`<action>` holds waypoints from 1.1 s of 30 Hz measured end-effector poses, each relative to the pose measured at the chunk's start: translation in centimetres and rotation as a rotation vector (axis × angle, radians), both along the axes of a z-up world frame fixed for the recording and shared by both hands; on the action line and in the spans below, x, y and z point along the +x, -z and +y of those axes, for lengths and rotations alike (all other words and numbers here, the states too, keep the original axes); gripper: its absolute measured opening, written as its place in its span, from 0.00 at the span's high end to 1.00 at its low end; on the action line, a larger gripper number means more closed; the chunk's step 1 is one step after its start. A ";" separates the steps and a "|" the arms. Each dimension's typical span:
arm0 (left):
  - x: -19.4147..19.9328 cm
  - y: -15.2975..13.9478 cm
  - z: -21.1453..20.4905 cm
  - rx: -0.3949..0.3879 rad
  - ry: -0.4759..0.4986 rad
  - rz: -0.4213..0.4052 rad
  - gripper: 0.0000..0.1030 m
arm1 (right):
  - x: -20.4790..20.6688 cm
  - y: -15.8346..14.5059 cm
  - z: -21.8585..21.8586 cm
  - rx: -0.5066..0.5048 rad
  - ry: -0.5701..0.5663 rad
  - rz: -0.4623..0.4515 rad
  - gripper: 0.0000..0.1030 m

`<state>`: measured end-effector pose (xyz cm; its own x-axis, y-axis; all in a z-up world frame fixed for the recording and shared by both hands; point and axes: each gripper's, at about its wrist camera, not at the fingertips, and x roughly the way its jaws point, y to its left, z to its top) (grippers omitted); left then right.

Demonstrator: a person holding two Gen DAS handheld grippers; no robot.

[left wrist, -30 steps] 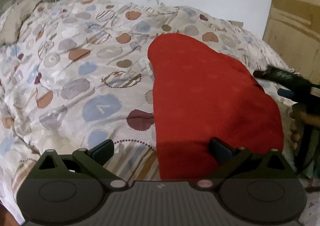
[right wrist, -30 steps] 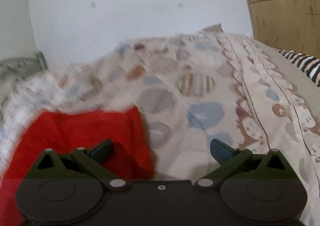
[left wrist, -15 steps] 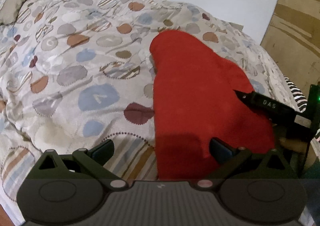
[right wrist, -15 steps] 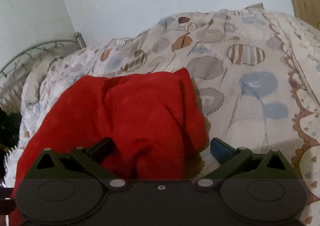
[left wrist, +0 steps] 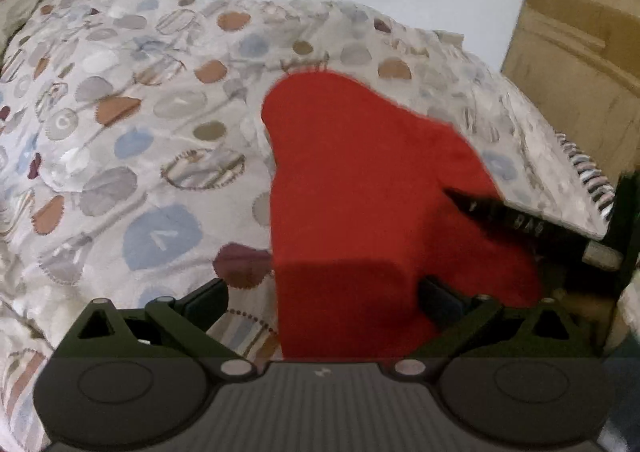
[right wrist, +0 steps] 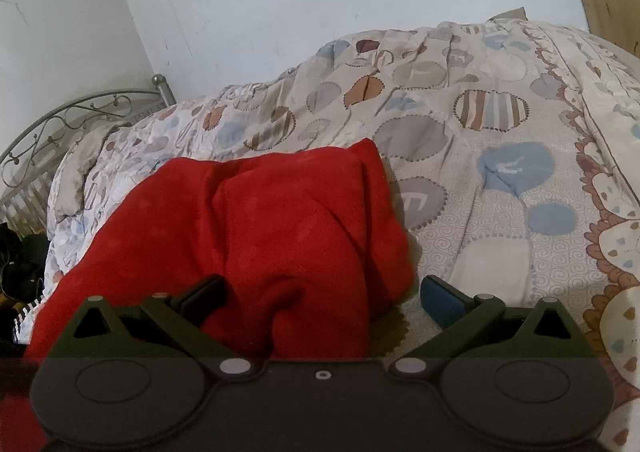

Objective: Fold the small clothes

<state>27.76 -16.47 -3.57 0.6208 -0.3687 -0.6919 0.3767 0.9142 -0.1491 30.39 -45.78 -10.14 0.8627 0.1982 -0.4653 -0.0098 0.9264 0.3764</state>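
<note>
Now | red cloth [left wrist: 360, 192] on bedspread [left wrist: 140, 112] | left hand-held gripper [left wrist: 324, 298] released | right hand-held gripper [right wrist: 322, 294] released

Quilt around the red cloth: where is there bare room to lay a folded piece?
Free: patterned quilt left of the red cloth, and quilt right of it in the right wrist view. Crowded: the bed edge, where the right gripper overlaps the cloth.
</note>
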 end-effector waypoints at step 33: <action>3.0 2.0 2.9 -0.236 0.085 0.208 0.11 | 2.3 -1.1 -1.3 0.161 -0.035 0.028 0.29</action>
